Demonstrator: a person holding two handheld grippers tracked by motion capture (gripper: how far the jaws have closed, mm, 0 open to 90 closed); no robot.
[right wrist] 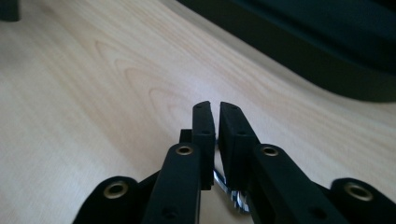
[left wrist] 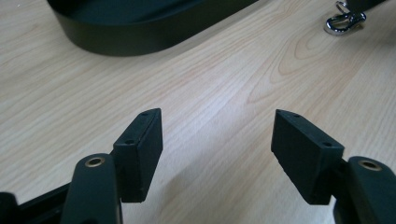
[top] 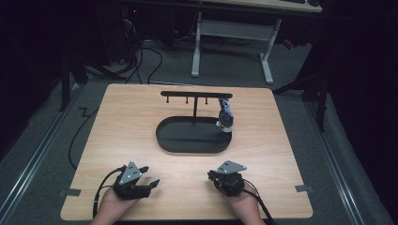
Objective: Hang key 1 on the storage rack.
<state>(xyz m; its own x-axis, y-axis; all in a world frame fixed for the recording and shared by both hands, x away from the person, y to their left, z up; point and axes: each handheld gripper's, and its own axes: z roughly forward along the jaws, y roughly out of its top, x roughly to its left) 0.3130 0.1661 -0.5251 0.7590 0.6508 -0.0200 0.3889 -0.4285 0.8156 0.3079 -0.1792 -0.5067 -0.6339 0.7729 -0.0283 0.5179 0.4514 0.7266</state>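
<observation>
A black oval tray (top: pixel 192 151) lies mid-table with a T-shaped rack (top: pixel 196 95) rising from it. A small dark and white keychain item (top: pixel 226 117) hangs from the rack's right end. My left gripper (top: pixel 151 175) rests at the near left, its jaws wide apart over bare wood (left wrist: pixel 217 144). At the near right, my right gripper (top: pixel 210 175) has its jaws pressed together (right wrist: pixel 216 109) on a silver metal clasp (right wrist: pixel 229 191), which pokes out beneath them. The clasp (left wrist: pixel 344 22) also appears at the upper right of the left gripper view, close to the tray's wall (left wrist: pixel 140 39).
The wooden table (top: pixel 131 122) has bare wood on both sides of the tray and between it and the hands. Tape marks (top: pixel 304 188) sit near the front corners. Beyond the far edge stand a white desk frame (top: pixel 232 33) and floor cables (top: pixel 141 56).
</observation>
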